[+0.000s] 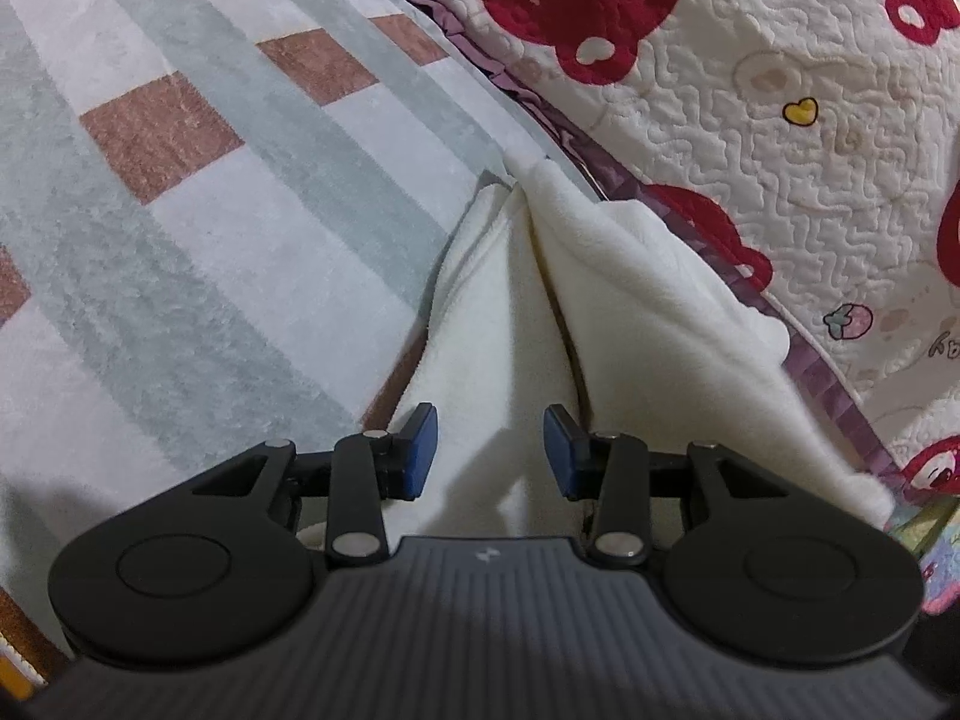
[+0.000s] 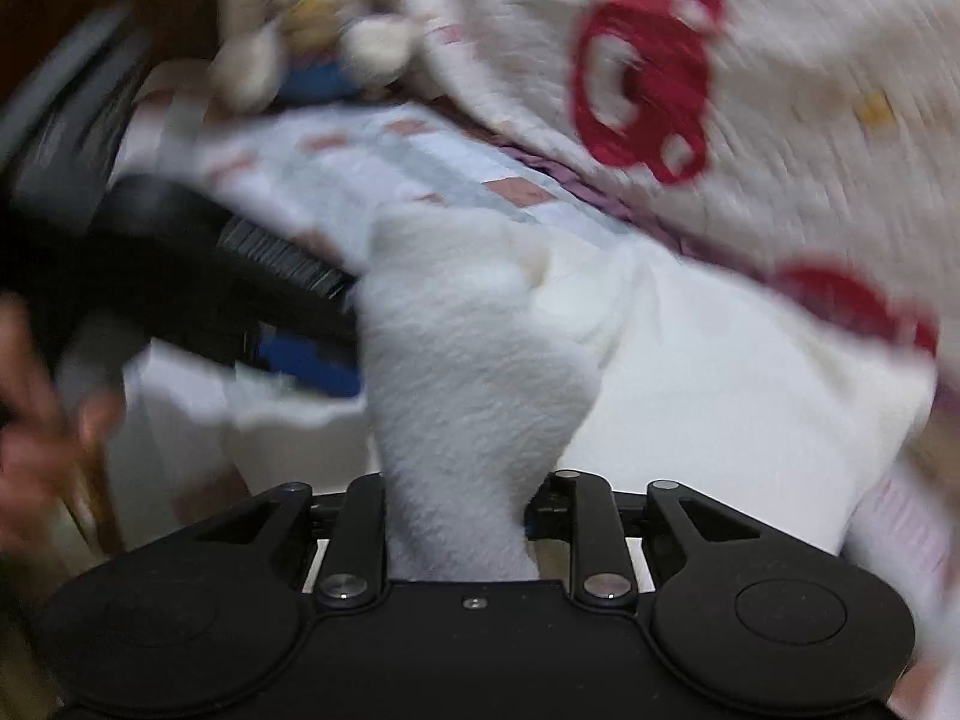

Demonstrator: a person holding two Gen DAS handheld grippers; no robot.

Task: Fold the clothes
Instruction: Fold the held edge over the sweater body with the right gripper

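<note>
Lying on a bed sheet point(image 1: 198, 192) checked in pale grey-green, white and rust-brown squares: white fleece garment point(image 1: 636, 324), soft nap, bunched into deep creases. Bordered to the right by a cream quilted blanket point(image 1: 780, 138) printed with red bears, a yellow heart, a strawberry, purple trim at the edge. Small printed characters near the strawberry, too cropped to read (no other lettering legible).

Left gripper point(image 1: 491, 453): blue-padded fingers point(image 1: 420, 456) spread apart, fleece beneath and between them, nothing pinched.

Right gripper point(image 2: 459, 531): closed onto a raised fold of the same fleece, fingertips buried in it. Right view heavily motion-blurred; plush toy point(image 2: 318, 54) at top, a hand point(image 2: 36, 420) at left edge.
</note>
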